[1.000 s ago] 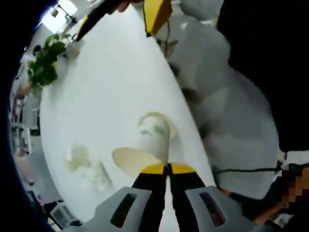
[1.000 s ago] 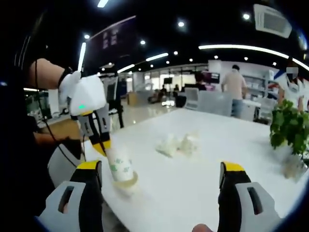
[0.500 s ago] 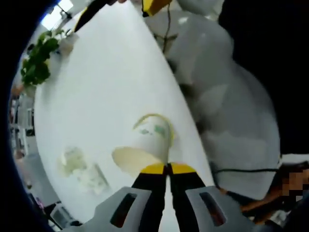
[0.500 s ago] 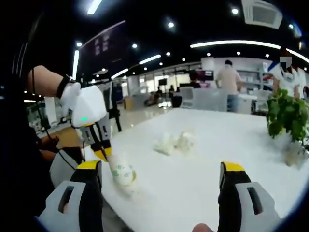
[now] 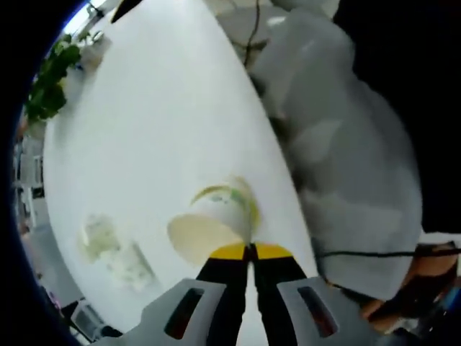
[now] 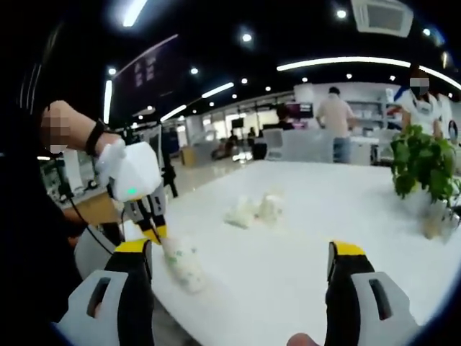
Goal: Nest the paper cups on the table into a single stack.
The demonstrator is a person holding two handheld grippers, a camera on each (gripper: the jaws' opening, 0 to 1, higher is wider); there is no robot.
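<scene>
White paper cup (image 5: 216, 220) printed in green hangs pinched by its rim in the left gripper (image 5: 250, 251)'s closed jaws, body running toward 11 o'clock over the surface (image 5: 144, 130) edge, while the right gripper (image 6: 241, 259), jaws wide and empty, waits with cups (image 6: 252, 210) at 12 o'clock.

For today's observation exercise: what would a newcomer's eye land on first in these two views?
First, the paper cup pinched by its rim in the left gripper, tipped low over the white table near its edge. Next, the right gripper held wide open and empty, with other cups mid-table and a potted plant at the far side.
</scene>
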